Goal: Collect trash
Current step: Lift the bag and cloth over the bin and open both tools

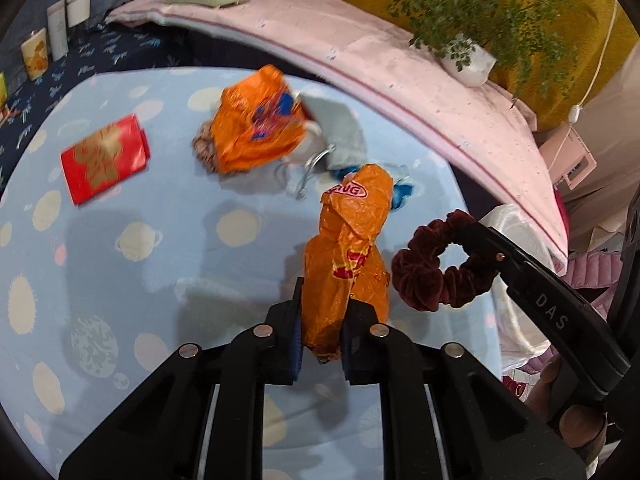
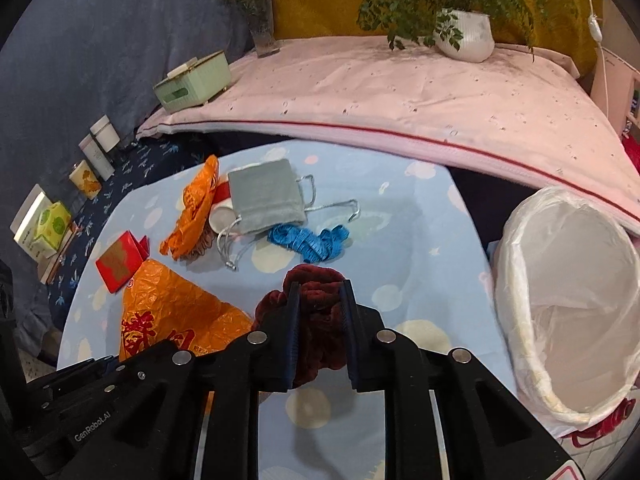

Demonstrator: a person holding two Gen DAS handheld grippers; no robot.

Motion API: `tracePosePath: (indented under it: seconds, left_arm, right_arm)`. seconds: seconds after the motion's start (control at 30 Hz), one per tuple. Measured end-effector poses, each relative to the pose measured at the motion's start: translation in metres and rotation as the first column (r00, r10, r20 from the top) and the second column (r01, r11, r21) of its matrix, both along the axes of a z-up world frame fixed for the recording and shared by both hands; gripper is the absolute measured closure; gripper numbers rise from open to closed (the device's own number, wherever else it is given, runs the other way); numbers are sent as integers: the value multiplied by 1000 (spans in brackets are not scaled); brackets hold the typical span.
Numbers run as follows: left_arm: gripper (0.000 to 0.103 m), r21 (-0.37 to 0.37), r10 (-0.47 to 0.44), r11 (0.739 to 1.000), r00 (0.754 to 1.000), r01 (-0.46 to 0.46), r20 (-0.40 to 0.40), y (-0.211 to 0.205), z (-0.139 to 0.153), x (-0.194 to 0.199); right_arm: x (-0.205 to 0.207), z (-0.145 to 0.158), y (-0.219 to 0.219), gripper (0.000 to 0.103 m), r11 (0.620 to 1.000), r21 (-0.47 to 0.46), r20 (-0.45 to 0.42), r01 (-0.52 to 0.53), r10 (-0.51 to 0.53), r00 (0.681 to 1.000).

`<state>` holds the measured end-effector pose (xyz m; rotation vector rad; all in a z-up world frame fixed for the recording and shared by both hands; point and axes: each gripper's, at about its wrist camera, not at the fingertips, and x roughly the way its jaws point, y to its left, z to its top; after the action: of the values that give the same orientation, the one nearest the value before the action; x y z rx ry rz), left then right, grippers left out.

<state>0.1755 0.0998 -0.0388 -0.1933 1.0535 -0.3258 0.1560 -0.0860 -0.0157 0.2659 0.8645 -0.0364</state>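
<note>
A crumpled orange plastic wrapper (image 1: 352,232) hangs above the blue dotted tablecloth (image 1: 168,264), and my left gripper (image 1: 324,312) is shut on its lower end. The same wrapper (image 2: 172,312) shows at the lower left of the right wrist view. My right gripper (image 2: 320,292) is shut on a dark red velvet scrunchie (image 2: 316,276); in the left wrist view the scrunchie (image 1: 424,276) dangles from a black finger (image 1: 520,276) just right of the wrapper. A white-lined bin (image 2: 572,288) stands open at the table's right edge.
On the cloth lie a second orange wrapper (image 2: 196,208), a red packet (image 2: 120,258), a grey drawstring pouch (image 2: 266,196) and a blue ribbon (image 2: 308,240). Behind are pink bedding (image 2: 400,88), a potted plant (image 2: 466,34) and a green tissue box (image 2: 192,82).
</note>
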Motion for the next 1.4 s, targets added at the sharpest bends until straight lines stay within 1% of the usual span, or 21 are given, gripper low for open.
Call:
tracePosePath:
  seconds: [0.13,0.27,0.37,0.5,0.63,0.73,0.93,1.03,1.1,1.13,1.17,1.2,1.27,1.3,1.37,1.4]
  left_arm:
    - [89,-6,-31,999,998,31,60,-20,29,-4]
    - [89,-13,-75,997,991,77,111,-48,57,-8]
    - [89,-13,-112,993,984,115,141,-72,74,-10]
    - [89,-10,-163,986,971,168,177,-111,94,-15]
    - [89,-9,-219,974,955,226,202,-150,108,-20]
    - [89,-7,-263,963,942,270,207,-180,112,-22]
    - [89,17,-333,941,919,337,212,-230,107,-25]
    - [87,29,-361,931,908,363,212,-248,104,-26]
    - [86,25,-370,928,905,373,209,-256,101,-26]
    - [85,22,-374,926,904,378,208,-259,100,-25]
    - [77,27,-372,927,905,374,205,-262,99,-25]
    - [65,30,-365,930,908,367,206,-264,98,-24]
    - [51,35,-347,937,913,348,213,-266,97,-23]
    - [48,38,-339,940,916,339,215,-266,96,-23]
    - [47,43,-333,942,918,332,215,-266,95,-21]
    - [47,48,-330,944,920,327,213,-265,94,-20]
  right_arm:
    - [-14,30,-24,85,999,-7,58,39,-39,998]
    - [-32,58,-52,85,996,-23,117,84,-80,990]
    - [-48,78,-76,85,992,-28,161,123,-117,980]
    - [-67,96,-112,85,982,-32,200,188,-178,964]
    - [-82,102,-145,85,968,-36,214,248,-235,948]
    - [-91,103,-167,85,956,-50,213,288,-272,939]
    - [-105,94,-202,85,936,-53,194,347,-332,923]
    - [-108,88,-215,85,928,-53,183,369,-355,917]
    - [-108,85,-221,84,924,-53,179,379,-365,914]
    - [-108,83,-224,84,923,-53,176,382,-368,913]
    - [-108,82,-226,80,921,-53,174,385,-372,912]
    - [-108,81,-228,80,917,-55,176,394,-380,908]
    - [-109,80,-230,78,915,-54,177,400,-385,906]
    - [-109,79,-232,72,913,-54,178,405,-390,903]
    - [-110,79,-234,65,908,-48,185,415,-400,897]
    - [-111,79,-234,65,908,-47,186,416,-401,897]
